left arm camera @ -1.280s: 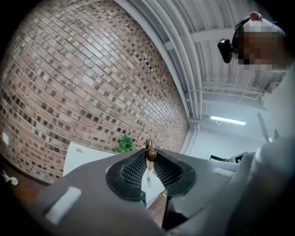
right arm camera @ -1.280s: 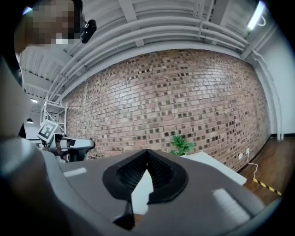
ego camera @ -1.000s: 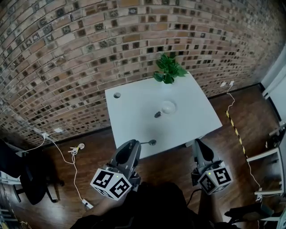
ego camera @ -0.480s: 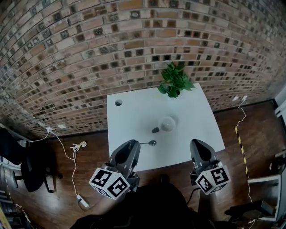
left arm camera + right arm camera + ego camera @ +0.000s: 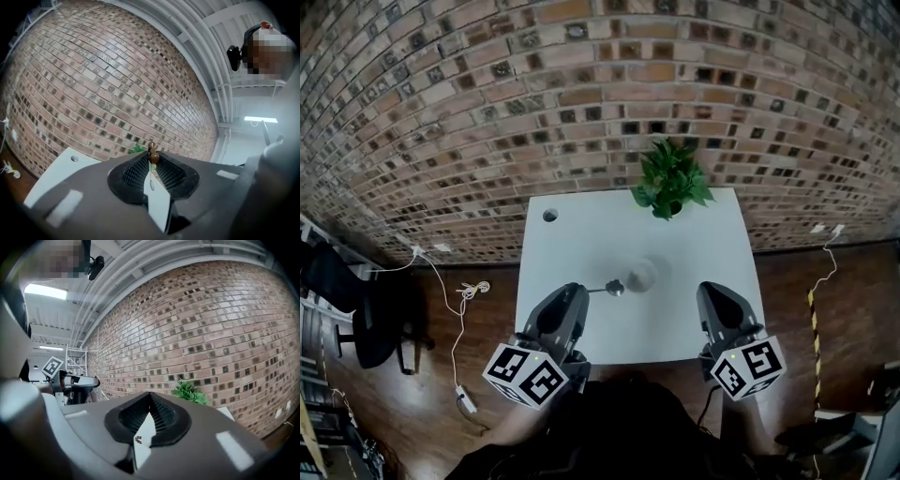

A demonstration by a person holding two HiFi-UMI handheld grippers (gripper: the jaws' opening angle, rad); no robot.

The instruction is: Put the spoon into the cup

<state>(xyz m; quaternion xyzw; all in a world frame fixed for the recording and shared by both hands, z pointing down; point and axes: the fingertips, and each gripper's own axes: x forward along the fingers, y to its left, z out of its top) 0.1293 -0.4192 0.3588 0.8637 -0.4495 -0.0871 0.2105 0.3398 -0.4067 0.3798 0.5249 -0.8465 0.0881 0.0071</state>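
A pale cup [image 5: 642, 275] stands near the middle of the white table [image 5: 581, 234]. My left gripper [image 5: 584, 292] is shut on a metal spoon [image 5: 612, 288], which sticks out level toward the cup. The spoon's bowl hangs just left of the cup. In the left gripper view the spoon [image 5: 153, 154] shows end-on at the tips of the shut jaws. My right gripper [image 5: 705, 287] hovers over the table's near right part, to the right of the cup. In the right gripper view its jaws [image 5: 150, 395] meet at the tips with nothing between them.
A green potted plant [image 5: 668, 187] stands at the table's far edge against the brick wall. A round cable hole [image 5: 549, 215] sits in the far left corner. Cables [image 5: 469, 292] lie on the wooden floor at the left, beside a dark chair [image 5: 347, 305].
Both grippers have moved forward from off the near edge to over the table. The spoon's bowl has come up beside the cup. The left grip is unchanged.
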